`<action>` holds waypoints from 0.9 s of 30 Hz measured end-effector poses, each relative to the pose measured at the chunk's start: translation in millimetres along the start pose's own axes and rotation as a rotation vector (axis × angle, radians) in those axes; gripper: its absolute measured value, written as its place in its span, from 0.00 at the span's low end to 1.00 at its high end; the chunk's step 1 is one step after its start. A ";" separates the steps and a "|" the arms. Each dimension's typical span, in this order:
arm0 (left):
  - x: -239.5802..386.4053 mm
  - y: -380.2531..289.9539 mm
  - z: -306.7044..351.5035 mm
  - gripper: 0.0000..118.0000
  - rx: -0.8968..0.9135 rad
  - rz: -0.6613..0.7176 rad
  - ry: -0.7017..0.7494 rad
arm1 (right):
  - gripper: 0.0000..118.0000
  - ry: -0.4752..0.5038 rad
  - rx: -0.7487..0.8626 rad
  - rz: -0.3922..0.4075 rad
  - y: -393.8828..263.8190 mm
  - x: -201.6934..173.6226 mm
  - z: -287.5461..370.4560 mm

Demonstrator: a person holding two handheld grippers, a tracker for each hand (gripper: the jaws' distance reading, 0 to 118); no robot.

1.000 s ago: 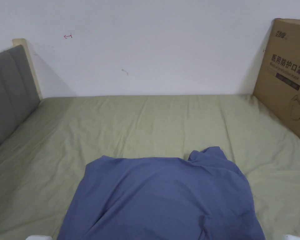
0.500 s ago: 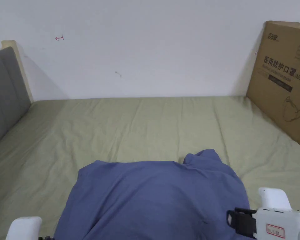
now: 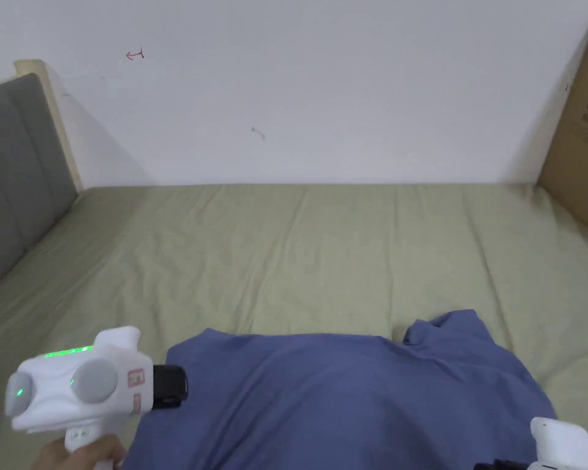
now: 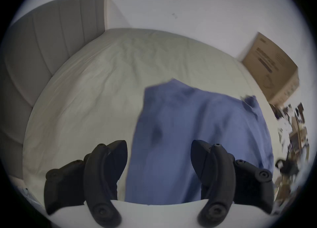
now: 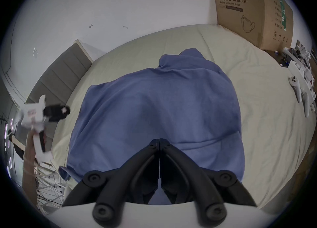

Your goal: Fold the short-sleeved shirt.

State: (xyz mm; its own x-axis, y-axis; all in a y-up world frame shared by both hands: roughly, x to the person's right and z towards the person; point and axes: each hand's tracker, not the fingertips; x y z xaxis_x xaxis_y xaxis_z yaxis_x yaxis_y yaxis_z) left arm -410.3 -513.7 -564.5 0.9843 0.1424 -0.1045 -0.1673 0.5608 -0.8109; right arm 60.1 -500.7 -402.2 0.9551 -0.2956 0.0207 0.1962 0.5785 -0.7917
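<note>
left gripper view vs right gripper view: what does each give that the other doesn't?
Left gripper view: the left tongs from close up, jaws wide apart, framing the left edge of the blue shirt.
Right gripper view: the right tongs, jaws shut tip to tip with the shirt behind them; the left tongs from the side, off the shirt's left edge; white controllers on the bed's right side.
Shared: the shirt lying on the green sheet, the grey headboard, the cardboard box by the wall.
</note>
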 end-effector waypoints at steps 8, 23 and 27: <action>12.0 65.7 -115.0 0.71 -0.058 -0.018 0.063 | 0.01 -0.014 -0.026 -0.008 0.7 29.6 -19.6; 33.7 50.3 -99.3 0.03 -0.022 -0.186 0.155 | 0.01 -0.032 0.035 -0.071 52.5 71.3 -19.6; 26.5 52.2 -65.1 0.03 0.039 -0.149 0.095 | 0.59 -0.033 0.017 -0.031 120.2 88.0 -49.2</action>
State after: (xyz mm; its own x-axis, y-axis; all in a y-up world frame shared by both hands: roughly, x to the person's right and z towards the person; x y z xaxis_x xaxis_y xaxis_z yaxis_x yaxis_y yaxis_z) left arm -389.3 -533.8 -647.1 0.9990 -0.0210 -0.0405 -0.0198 0.6015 -0.7986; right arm 156.8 -494.5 -525.5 0.9553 -0.2882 0.0656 0.2293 0.5826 -0.7797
